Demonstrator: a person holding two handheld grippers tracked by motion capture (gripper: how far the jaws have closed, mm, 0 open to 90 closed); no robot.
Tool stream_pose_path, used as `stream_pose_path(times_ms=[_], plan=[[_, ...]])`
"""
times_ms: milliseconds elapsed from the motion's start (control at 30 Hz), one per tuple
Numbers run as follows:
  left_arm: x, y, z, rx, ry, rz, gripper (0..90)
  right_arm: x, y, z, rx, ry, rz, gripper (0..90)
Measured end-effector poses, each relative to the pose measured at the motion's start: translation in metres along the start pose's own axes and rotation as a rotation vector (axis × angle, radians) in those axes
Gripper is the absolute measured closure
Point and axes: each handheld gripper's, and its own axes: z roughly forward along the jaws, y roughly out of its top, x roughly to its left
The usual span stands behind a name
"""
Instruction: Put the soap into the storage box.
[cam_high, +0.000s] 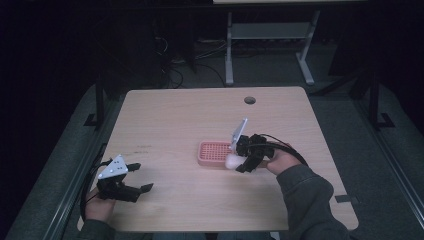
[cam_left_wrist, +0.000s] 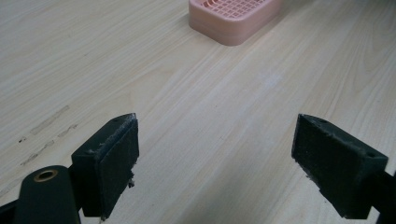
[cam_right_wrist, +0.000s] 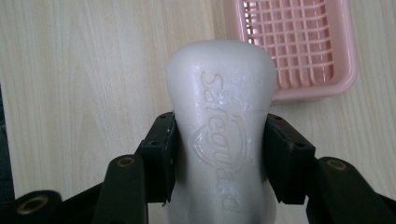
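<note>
The soap bar (cam_high: 233, 161) hung clamped in the right gripper (cam_high: 240, 164) beside the pink soap dish (cam_high: 212, 153) on the table (cam_high: 165, 120); the left gripper (cam_high: 142, 177) gaped. Its own view showed wide, empty jaws. The right gripper view showed pads (cam_right_wrist: 161, 149) squeezing the soap bar (cam_right_wrist: 222, 121) near the dish (cam_right_wrist: 343, 70).

Soap bar (cam_right_wrist: 222, 126): creamy white, glossy, raised lettering and a shield emblem in the same white. Soap dish (cam_right_wrist: 345, 70): salmon pink, its floor a square grid of slats. Table (cam_high: 175, 120): pale wood, fine straight grain, one dark round hole (cam_high: 249, 100) at 12 o'clock. Gripper pads (cam_left_wrist: 116, 163): matte black. Sleeve (cam_high: 310, 200): grey-green.
</note>
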Motion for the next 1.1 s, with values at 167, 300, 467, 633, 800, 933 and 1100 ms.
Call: stream_pose_path(times_ms=[167, 300, 467, 633, 800, 933, 1100], plan=[[0.0, 0.0, 0.0, 0.0, -0.001, -0.001, 14.8, -0.004, 0.007, 0.003, -0.009, 0.012, -0.009, 48.9], [0.0, 0.0, 0.0, -0.001, -0.001, -0.002, 14.8, -0.005, 0.01, 0.006, 0.006, 0.015, -0.013, 48.9], [0.0, 0.0, 0.0, -0.002, 0.0, -0.005, 14.8, -0.008, 0.016, 0.007, 0.01, 0.018, -0.021, 48.9], [0.0, 0.0, 0.0, -0.002, 0.0, -0.004, 14.8, -0.01, 0.022, 0.006, 0.009, 0.018, -0.025, 48.9], [0.0, 0.0, 0.0, -0.001, -0.002, -0.001, 14.8, -0.014, 0.022, 0.01, 0.014, 0.033, -0.018, 48.9], [0.0, 0.0, 0.0, -0.001, -0.003, -0.001, 14.8, -0.017, 0.023, 0.012, 0.011, 0.036, -0.017, 48.9], [-0.001, 0.0, 0.001, 0.0, -0.005, 0.001, 14.8, -0.019, 0.025, 0.015, 0.006, 0.04, -0.01, 48.9]])
